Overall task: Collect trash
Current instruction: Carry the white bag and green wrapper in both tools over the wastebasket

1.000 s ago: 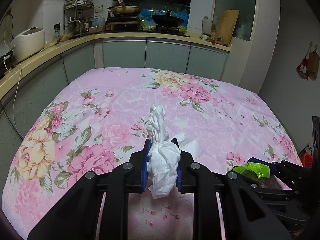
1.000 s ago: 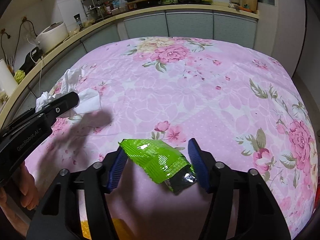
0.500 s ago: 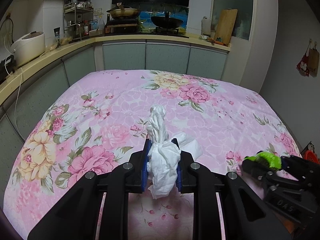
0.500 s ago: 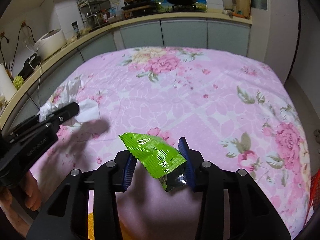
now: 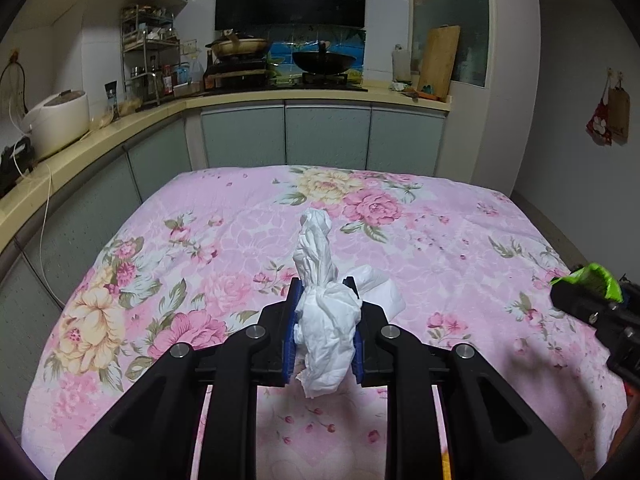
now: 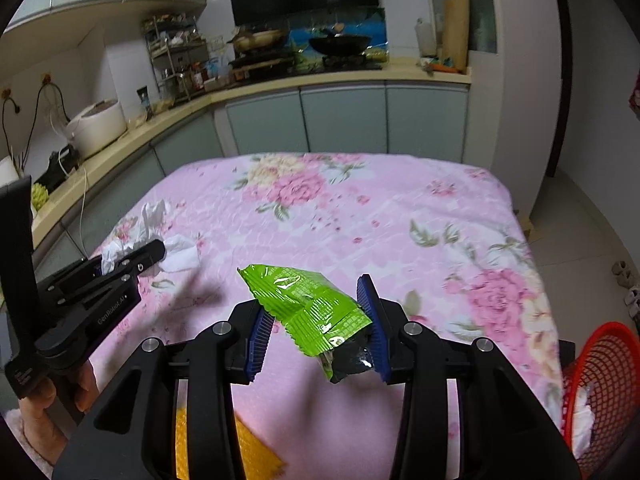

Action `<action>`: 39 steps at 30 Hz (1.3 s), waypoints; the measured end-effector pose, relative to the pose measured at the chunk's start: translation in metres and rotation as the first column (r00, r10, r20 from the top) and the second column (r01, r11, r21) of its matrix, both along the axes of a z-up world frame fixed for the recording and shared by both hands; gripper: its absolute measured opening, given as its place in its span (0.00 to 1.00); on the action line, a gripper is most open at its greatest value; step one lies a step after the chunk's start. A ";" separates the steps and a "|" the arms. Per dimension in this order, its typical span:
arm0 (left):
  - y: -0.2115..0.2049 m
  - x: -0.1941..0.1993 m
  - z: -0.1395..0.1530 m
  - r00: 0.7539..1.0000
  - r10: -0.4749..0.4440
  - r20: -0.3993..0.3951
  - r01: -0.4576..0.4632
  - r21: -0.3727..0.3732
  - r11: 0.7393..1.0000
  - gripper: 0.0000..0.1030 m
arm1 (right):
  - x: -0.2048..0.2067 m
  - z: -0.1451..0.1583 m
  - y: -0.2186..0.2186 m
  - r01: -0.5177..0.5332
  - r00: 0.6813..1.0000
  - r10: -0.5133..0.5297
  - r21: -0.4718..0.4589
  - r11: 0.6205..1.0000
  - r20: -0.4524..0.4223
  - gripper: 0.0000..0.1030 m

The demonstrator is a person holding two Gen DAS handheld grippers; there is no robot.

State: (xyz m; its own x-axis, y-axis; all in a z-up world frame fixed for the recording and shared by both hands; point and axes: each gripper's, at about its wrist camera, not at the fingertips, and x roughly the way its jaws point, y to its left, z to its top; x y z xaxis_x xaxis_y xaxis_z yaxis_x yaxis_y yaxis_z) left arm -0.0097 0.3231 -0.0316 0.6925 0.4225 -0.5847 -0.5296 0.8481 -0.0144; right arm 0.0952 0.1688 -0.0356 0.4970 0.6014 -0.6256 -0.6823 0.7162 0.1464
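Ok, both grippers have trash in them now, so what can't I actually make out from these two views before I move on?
- Red basket: cut off by the right wrist view's edge; contents mostly unseen.
- Green wrapper: print too small to read; in the left wrist view mostly hidden by the right gripper.
- White tissue: its lower end is hidden behind the left gripper.
- Yellow item: hidden behind the right gripper's body, unidentifiable.

A table under a cloth (image 5: 224,248) stands before a counter (image 5: 320,98) that runs along its far side and down its left. The left gripper (image 5: 325,320) holds a tissue (image 5: 324,320) over the table's near middle; to its right, the right gripper (image 6: 316,320) holds a wrapper (image 6: 308,304). A basket (image 6: 600,364) stands off the table's near right corner.
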 end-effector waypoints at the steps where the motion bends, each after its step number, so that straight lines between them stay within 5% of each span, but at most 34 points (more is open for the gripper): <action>1: -0.002 0.000 0.002 1.000 -0.002 0.000 0.002 0.002 1.000 0.19 | 0.000 0.003 -0.004 0.007 1.000 -0.007 0.007 1.000 0.003 0.39; 24: -0.085 0.006 0.050 0.990 -0.139 0.019 0.137 0.062 0.989 0.19 | -0.012 0.049 -0.106 0.144 0.989 -0.149 0.142 0.979 0.024 0.39; 39: -0.178 0.039 0.067 0.942 -0.333 0.041 0.328 0.092 0.940 0.19 | -0.010 0.060 -0.192 0.293 0.952 -0.305 0.178 0.939 0.038 0.39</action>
